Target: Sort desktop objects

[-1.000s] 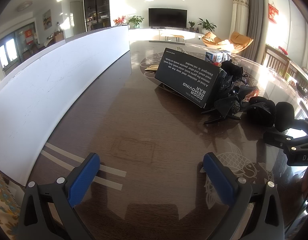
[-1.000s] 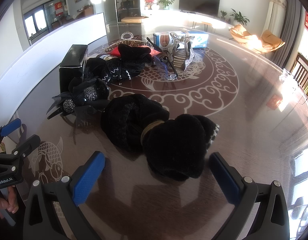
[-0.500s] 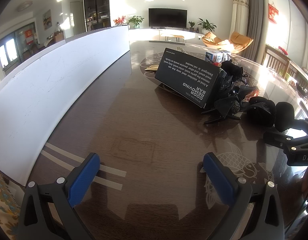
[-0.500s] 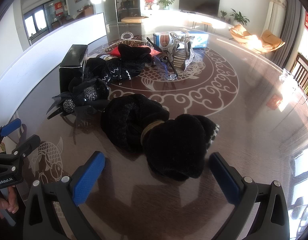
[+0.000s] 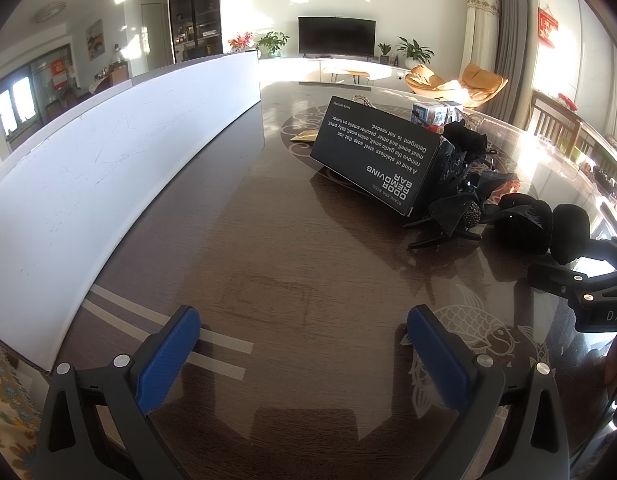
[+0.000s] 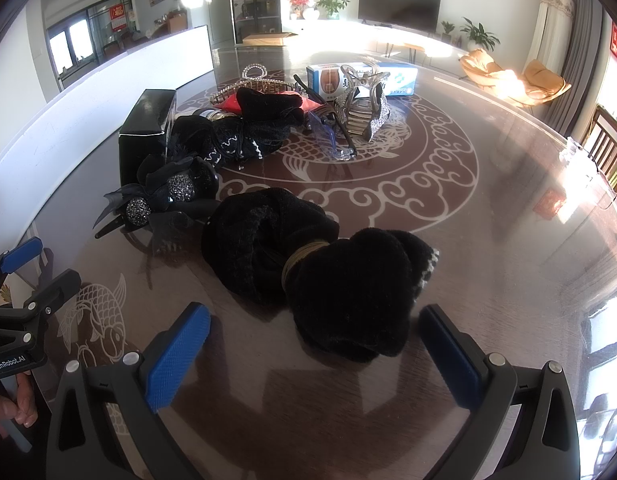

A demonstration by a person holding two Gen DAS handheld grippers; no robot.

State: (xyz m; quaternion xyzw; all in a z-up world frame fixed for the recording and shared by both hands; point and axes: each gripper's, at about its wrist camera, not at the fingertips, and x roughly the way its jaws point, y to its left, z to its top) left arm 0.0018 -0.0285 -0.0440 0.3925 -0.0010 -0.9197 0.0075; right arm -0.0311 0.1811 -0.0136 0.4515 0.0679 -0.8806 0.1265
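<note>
A pile of hair accessories lies on the dark round table. Nearest my open right gripper sits a black fuzzy scrunchie pair, just ahead of the fingertips and untouched. Behind it lie a black bow clip with sparkly balls, more black scrunchies, a silver claw clip and clear glasses. A black box stands at the pile's left. My left gripper hangs open over bare table, well short of the box.
A long white board runs along the table's left side. A blue-and-white carton and a pearl hairband lie at the far end. The other gripper shows at the right edge of the left wrist view.
</note>
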